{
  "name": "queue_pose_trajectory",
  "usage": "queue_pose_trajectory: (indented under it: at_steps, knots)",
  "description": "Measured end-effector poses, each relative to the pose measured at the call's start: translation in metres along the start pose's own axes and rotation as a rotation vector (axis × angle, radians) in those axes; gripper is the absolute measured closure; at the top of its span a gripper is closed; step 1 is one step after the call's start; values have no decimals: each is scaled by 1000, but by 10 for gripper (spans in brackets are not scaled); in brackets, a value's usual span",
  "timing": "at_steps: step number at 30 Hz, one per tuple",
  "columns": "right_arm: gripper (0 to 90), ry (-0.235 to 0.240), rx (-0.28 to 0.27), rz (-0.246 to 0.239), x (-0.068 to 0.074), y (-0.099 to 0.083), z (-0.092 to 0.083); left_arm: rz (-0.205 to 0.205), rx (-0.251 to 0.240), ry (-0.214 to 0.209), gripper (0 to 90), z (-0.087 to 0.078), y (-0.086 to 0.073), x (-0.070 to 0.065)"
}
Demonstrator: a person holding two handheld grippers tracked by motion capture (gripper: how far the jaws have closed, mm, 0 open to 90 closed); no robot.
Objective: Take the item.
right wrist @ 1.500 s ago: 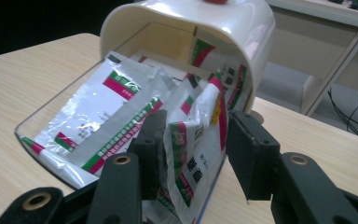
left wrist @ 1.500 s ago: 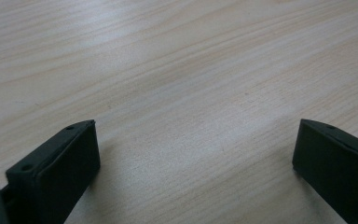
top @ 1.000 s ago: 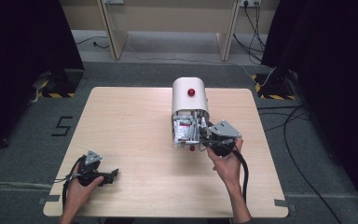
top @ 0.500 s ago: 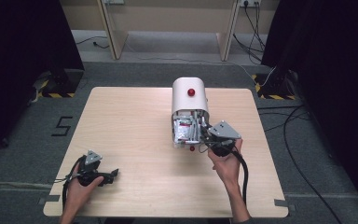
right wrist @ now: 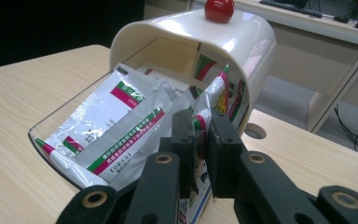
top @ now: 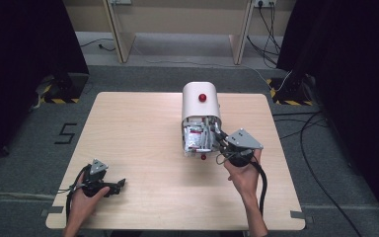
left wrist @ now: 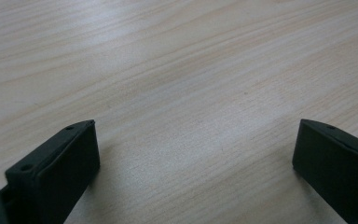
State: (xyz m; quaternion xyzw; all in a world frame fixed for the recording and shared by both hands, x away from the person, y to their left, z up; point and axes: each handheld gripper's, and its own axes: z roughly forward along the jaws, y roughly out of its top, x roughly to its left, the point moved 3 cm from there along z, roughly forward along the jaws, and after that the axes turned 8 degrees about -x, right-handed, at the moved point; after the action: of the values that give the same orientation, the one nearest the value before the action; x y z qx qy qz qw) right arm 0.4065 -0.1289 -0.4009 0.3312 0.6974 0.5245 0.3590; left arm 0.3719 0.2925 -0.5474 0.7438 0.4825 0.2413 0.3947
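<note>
1. The right gripper point(right wrist: 199, 135) has just been closing its two black jaws, and now they pinch the edge of a packet point(right wrist: 200, 123) between them.
2. That packet stands up at the right side of the open front of a white box point(right wrist: 242, 42), and its lower end hangs down past the jaws.
3. More packets point(right wrist: 121, 121) lie flat beside it on the left, white with red and green stripes. They spill out onto the box's clear door point(right wrist: 51, 140), which is folded down on the table.
4. The box has a round top with a red knob point(right wrist: 219, 8) on it.
5. From the high view, the right gripper point(top: 216, 138) reaches to the near end of the white box point(top: 201, 106) from its right side, and the right hand point(top: 242, 170) holds it from the near side.
6. The box sits near the middle of the table point(top: 138, 128), a bit to the far right.
7. The left gripper point(top: 118, 183) rests low at the near left corner of the table, well apart from the box, in the left hand point(top: 86, 197).
8. Its jaws are spread wide with just bare wood between them.
</note>
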Motion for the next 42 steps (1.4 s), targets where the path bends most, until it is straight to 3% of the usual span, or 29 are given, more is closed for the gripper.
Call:
queue_pose_trajectory:
  at_steps: [25, 34, 42]
  knots:
    - [855, 40, -105, -17, 7, 25, -28, 0, 0, 0, 0, 0, 0, 0]
    - [855, 28, -116, -13, 2, 28, -37, 1, 0, 0, 0, 0, 0, 0]
    - [855, -10, -125, -6, -11, 28, -50, 1, 0, 0, 0, 0, 0, 0]
